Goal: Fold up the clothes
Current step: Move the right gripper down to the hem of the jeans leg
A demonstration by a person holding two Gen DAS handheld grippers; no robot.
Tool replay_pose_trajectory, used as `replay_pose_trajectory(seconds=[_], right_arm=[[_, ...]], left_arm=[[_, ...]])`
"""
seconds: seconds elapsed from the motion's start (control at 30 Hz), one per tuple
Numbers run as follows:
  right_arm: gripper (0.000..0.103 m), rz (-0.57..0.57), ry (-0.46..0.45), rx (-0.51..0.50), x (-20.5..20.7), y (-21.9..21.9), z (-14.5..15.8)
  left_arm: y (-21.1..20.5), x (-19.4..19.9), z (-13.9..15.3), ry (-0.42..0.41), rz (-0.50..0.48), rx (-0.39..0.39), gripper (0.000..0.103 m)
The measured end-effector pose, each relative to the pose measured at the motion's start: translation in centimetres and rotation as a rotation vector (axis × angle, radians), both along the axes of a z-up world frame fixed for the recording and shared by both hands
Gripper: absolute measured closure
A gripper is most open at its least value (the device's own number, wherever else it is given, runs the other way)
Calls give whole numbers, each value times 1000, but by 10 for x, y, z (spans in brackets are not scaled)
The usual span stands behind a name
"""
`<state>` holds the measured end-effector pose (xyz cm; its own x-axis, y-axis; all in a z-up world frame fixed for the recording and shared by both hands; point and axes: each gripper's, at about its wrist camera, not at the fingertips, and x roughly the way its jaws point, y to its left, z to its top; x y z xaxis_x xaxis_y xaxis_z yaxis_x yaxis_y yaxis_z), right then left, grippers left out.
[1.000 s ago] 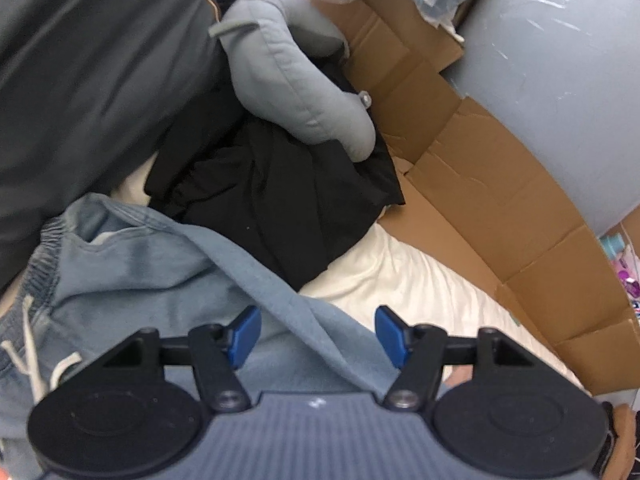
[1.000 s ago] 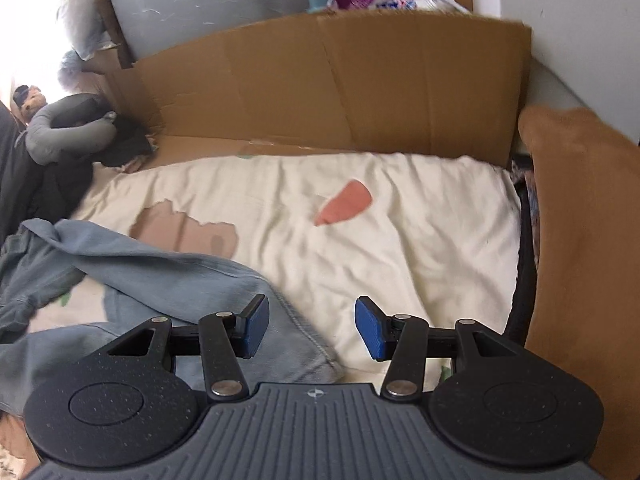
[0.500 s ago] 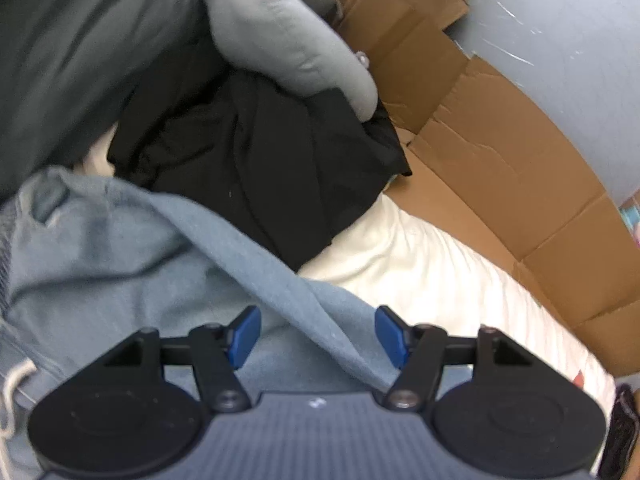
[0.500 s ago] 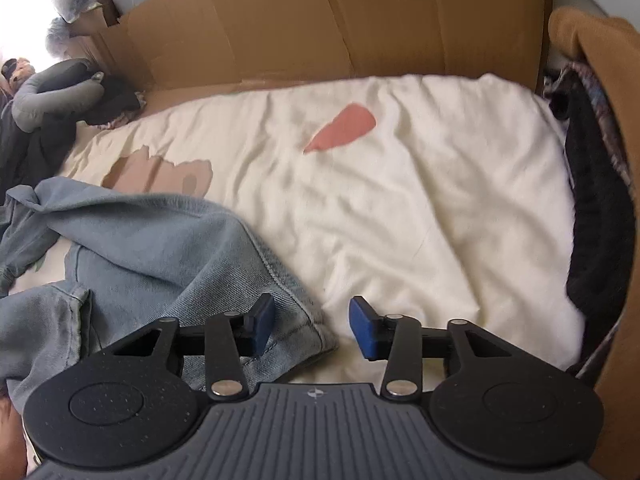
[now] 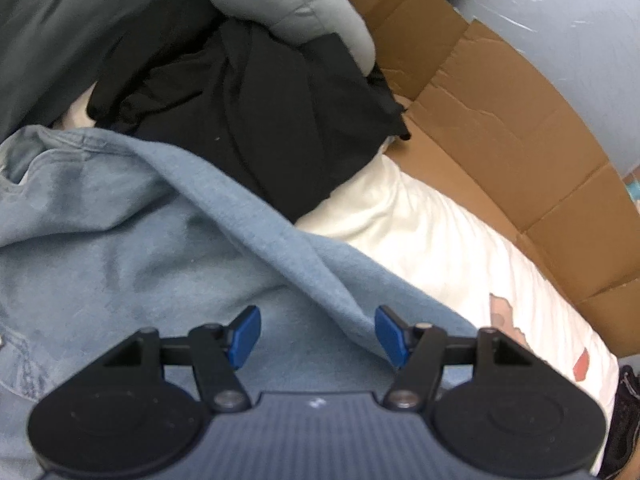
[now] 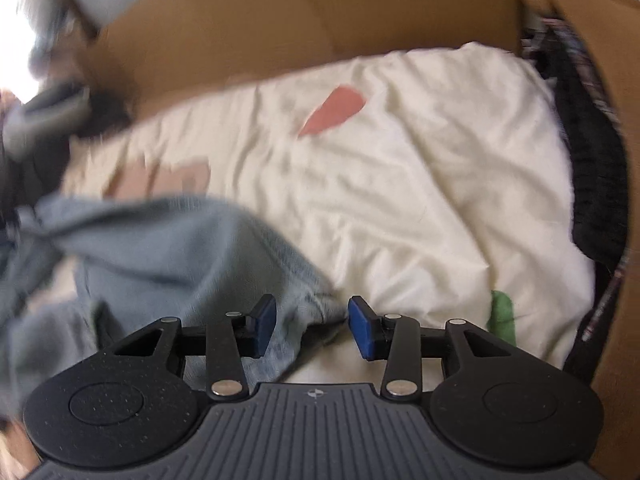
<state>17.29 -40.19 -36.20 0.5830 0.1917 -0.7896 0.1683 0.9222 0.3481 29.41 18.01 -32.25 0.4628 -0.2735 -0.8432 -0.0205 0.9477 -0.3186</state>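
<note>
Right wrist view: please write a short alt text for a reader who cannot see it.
The right tongs stand open over the hem of a light blue garment, whose edge lies between the blue pads on a cream bedsheet. Brown cardboard stands behind the bed; the picture is blurred.

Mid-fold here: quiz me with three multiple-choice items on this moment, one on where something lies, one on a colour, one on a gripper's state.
1. Where does the black garment lie?
A) beyond the blue garment, under the grey pillow
B) on the cardboard
C) inside the left gripper

2. What colour is the bedsheet?
A) navy
B) cream
C) red

3. What is the right gripper doing?
A) clamped on cardboard
B) open, with the blue garment's hem between its jaws
C) holding a pillow

Answers: 1 A, the pillow overlaps its far edge; 2 B, pale cloth with printed patches; 3 B, the pads stand clear of the fabric.
</note>
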Motion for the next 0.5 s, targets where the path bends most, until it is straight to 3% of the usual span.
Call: replay_pose_trajectory(seconds=[0.17, 0.23, 0.5], right_arm=[[56, -72, 18, 27, 3, -10, -9], [62, -67, 32, 10, 4, -7, -14], [65, -32, 29, -70, 1, 9, -18]], left_arm=[[-9, 3, -3, 5, -17, -15, 37], [-11, 3, -4, 6, -16, -13, 37], [-23, 3, -9, 4, -59, -23, 37]])
